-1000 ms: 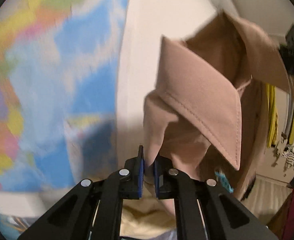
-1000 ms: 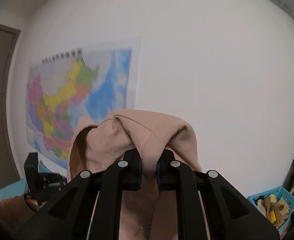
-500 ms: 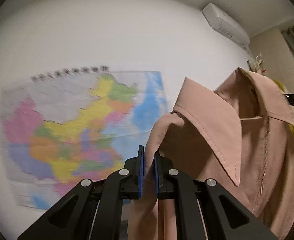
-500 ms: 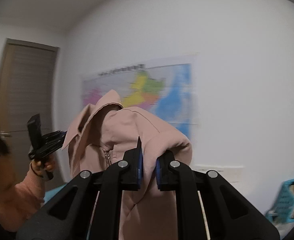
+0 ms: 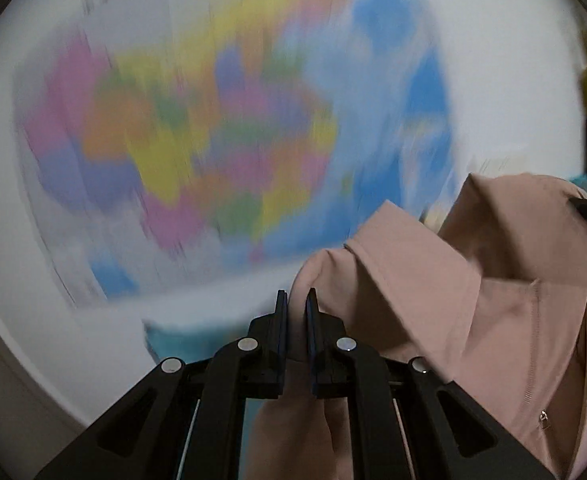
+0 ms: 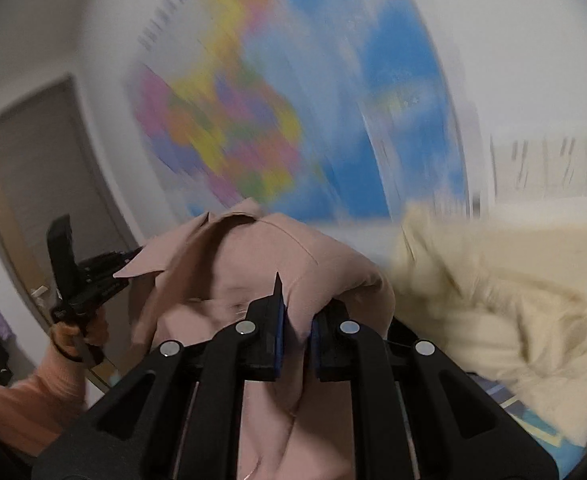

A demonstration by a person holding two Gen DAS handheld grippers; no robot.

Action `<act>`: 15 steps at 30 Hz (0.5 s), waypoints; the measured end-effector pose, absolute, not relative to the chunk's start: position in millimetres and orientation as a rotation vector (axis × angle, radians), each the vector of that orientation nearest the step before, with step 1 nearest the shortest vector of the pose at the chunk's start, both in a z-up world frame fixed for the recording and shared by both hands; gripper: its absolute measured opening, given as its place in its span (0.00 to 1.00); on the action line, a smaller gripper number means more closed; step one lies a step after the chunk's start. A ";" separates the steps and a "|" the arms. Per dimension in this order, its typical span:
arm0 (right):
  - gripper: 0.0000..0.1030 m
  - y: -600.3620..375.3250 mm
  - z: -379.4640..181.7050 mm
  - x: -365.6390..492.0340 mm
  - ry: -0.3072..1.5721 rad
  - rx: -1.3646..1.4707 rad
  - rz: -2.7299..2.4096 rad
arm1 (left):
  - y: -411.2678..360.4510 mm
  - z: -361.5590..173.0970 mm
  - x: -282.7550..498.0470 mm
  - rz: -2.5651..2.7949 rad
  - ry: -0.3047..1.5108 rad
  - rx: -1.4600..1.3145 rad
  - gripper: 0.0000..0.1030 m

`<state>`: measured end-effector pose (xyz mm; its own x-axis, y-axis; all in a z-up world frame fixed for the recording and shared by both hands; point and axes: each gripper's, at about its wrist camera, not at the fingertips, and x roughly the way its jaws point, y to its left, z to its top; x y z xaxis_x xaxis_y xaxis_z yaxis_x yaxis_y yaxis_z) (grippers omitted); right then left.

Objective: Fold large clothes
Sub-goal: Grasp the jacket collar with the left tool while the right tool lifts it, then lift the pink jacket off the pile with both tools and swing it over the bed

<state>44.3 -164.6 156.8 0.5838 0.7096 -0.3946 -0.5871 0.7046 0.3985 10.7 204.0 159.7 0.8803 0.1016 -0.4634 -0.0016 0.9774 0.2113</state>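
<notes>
Pink, soft cloth of a collared jacket (image 5: 433, 280) with a zip is bunched in folds. It is clamped by the left gripper (image 5: 297, 300) and the right gripper (image 6: 297, 304) alike.

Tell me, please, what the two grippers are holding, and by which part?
Both hold the pink jacket: the left gripper pinches a fold beside the collar, the right gripper a bunched fold at the other shoulder.

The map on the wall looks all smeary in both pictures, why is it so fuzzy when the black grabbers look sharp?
Left wrist view: the map smears into streaks of colour, motion blur, while the left gripper and the pink jacket it pinches stay fairly crisp. Right wrist view: the map and the cream blanket smear, the right gripper stays sharp. Both views bulge at the edges, fisheye.
</notes>
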 end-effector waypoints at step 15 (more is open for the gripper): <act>0.09 -136.1 61.8 162.4 0.749 0.275 0.606 | 248.2 56.8 147.7 0.051 0.701 0.069 0.07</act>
